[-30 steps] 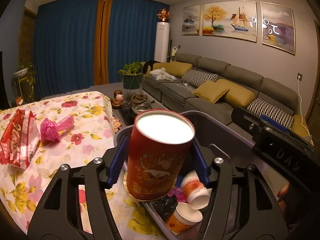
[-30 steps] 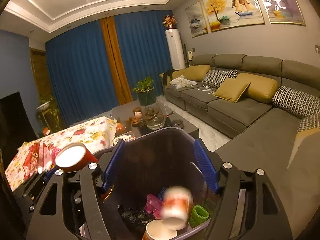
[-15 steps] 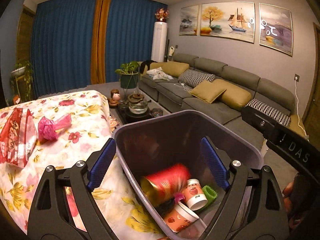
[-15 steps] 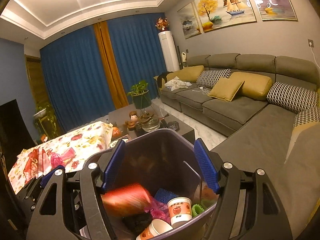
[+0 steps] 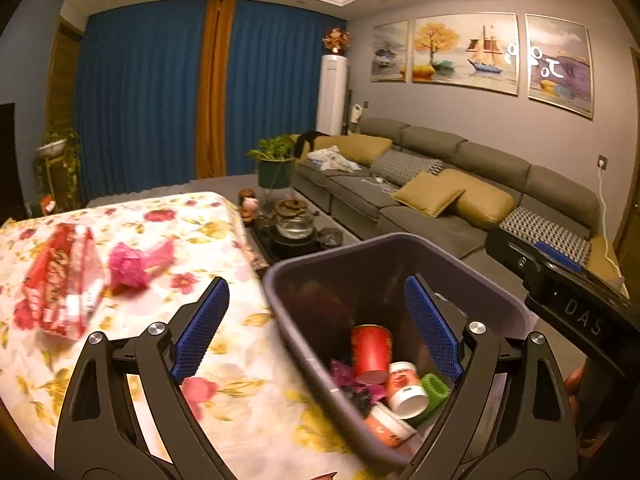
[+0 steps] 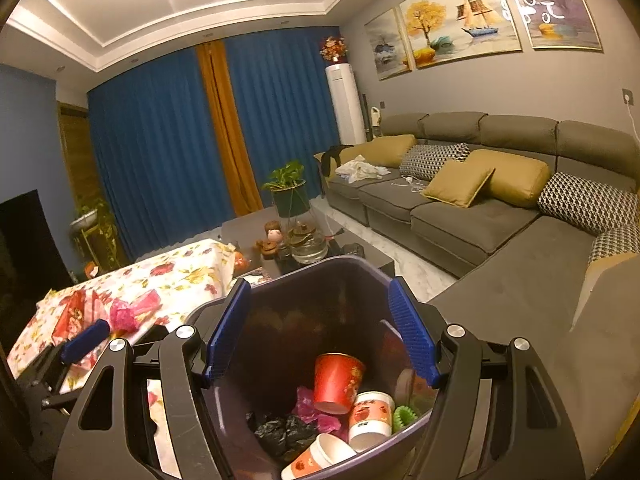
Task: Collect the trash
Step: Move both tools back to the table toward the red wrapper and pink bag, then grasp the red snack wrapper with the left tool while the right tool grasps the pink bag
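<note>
My right gripper is shut on a dark purple trash bin, its blue pads against the bin's two side walls. Inside lie a red can, paper cups, a black bag and pink scraps. My left gripper is open and holds nothing, spanning the bin's near rim and the table edge; the red can lies below it in the bin. On the floral tablecloth to the left lie a red snack packet and a crumpled pink bag.
A grey sofa with yellow and patterned cushions runs along the right. A low coffee table with a glass teapot stands beyond the bin, and a potted plant behind it. Blue curtains cover the far wall.
My left gripper held the red can over the bin, then opened. The can fell in and now rests among the cups. The left gripper has drifted left, toward the table.
</note>
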